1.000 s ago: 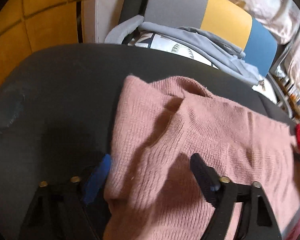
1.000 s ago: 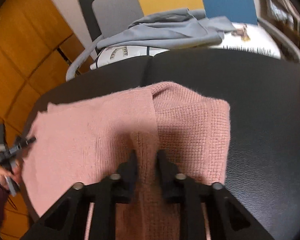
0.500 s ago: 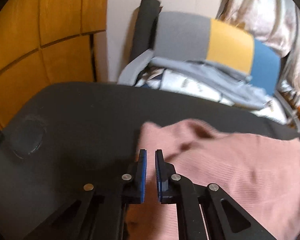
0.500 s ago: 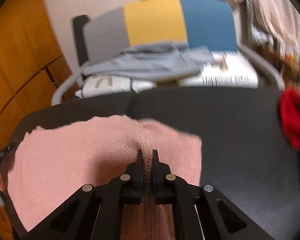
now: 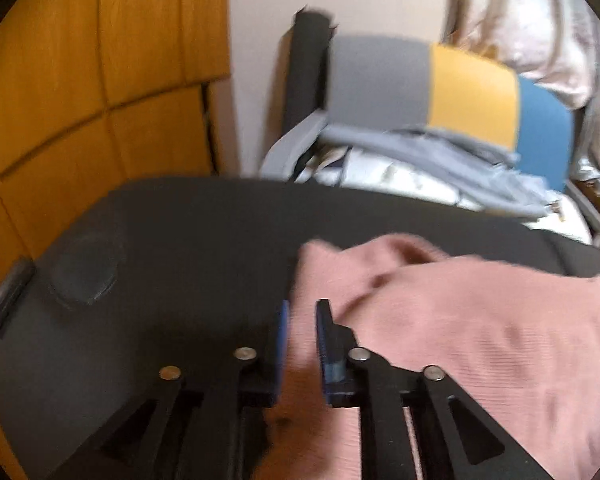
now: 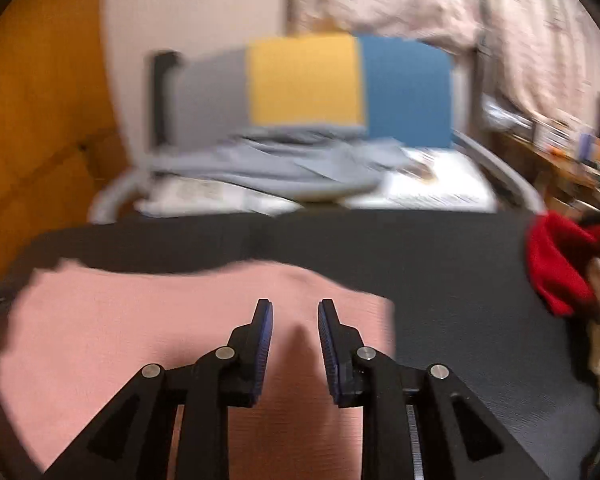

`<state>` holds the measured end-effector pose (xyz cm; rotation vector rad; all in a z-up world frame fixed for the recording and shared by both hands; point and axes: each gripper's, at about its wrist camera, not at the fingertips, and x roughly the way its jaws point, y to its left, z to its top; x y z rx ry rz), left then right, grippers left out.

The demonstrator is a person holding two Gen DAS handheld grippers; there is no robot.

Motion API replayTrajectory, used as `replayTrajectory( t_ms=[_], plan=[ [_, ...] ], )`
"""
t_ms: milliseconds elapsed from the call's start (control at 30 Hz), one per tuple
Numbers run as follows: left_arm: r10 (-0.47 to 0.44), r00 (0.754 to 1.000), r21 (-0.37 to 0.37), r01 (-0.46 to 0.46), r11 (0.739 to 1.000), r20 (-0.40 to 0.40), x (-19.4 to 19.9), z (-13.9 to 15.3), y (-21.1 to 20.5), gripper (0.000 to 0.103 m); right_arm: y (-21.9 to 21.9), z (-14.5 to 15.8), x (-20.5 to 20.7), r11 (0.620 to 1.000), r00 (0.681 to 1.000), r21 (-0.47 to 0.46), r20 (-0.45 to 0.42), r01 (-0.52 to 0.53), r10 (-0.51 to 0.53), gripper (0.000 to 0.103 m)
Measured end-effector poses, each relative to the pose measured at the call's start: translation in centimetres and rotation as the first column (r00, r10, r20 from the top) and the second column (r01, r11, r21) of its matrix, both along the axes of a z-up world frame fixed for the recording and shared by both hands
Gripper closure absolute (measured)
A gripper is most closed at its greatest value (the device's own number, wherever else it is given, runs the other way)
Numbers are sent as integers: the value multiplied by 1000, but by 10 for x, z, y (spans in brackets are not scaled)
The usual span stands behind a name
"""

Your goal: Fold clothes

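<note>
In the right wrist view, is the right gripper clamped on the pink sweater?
No: the right gripper is parted above the pink sweater, with nothing pinched between its pads.

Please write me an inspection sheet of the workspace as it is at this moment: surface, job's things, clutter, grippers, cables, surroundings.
Surface: black table, dark mat-like top.
Job's things: pink sweater lies on the table.
Clutter: red cloth at the table's right edge.
Grippers: left gripper has fingers slightly apart at the sweater's left edge; right gripper is open above the sweater.
Cables: nothing seen.
Surroundings: chair in grey, yellow and blue holding grey clothes; orange wood panels.
</note>
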<state>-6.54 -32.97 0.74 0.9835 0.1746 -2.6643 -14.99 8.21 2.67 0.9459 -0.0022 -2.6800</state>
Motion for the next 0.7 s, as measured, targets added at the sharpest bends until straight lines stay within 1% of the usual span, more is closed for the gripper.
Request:
replayTrajectory(
  t_ms=[33, 67, 100, 133, 200, 300, 333, 367, 433, 467, 500, 533, 600, 633, 700],
  plan=[
    [-33, 999, -2, 33, 999, -9, 1, 3, 11, 69, -14, 0, 1, 996, 996, 1, 21, -84, 84, 80],
    [-65, 998, -4, 65, 998, -18, 1, 6, 21, 65, -28, -1, 0, 986, 985, 2, 47, -165, 165, 80],
    [-95, 995, -14, 94, 995, -16, -1, 7, 31, 65, -41, -7, -6, 971, 967, 5, 96, -239, 238, 80],
    [-117, 993, -40, 117, 992, 9, -10, 2, 39, 65, -54, -12, -11, 952, 944, 10, 138, -305, 301, 80],
    [-159, 985, -90, 164, 982, 61, -28, -8, 55, 65, -73, -24, -21, 926, 921, 72, 159, -370, 355, 80],
    [-216, 966, -159, 237, 958, 143, -56, -23, 79, 65, -91, -42, -34, 891, 902, 179, 205, -416, 380, 80],
    [-225, 960, -172, 253, 952, 168, -65, -28, 83, 65, -96, -48, -38, 880, 896, 205, 219, -429, 386, 80],
    [-216, 959, -165, 247, 955, 182, -71, -33, 80, 63, -95, -51, -42, 880, 895, 197, 212, -431, 391, 79],
    [-189, 966, -135, 214, 967, 175, -77, -36, 69, 61, -84, -56, -50, 914, 915, 125, 177, -386, 362, 75],
    [-159, 974, -95, 176, 980, 161, -76, -33, 57, 60, -74, -60, -54, 935, 929, 73, 162, -347, 332, 70],
    [-116, 983, -54, 125, 991, 145, -72, -27, 43, 60, -65, -66, -59, 953, 941, 15, 166, -301, 295, 58],
    [-74, 989, -16, 77, 997, 128, -69, -22, 30, 60, -56, -72, -63, 965, 950, -38, 172, -260, 262, 54],
    [1, 997, 49, -5, 999, 78, -68, -14, 7, 59, -46, -76, -64, 968, 952, -103, 183, -231, 246, 54],
    [22, 998, 87, -27, 996, 58, -67, -10, -6, 58, -42, -77, -65, 968, 953, -126, 186, -218, 239, 54],
    [22, 998, 155, -31, 987, 58, -65, -7, -25, 56, -46, -76, -61, 972, 958, -85, 172, -220, 232, 54]
  ],
)
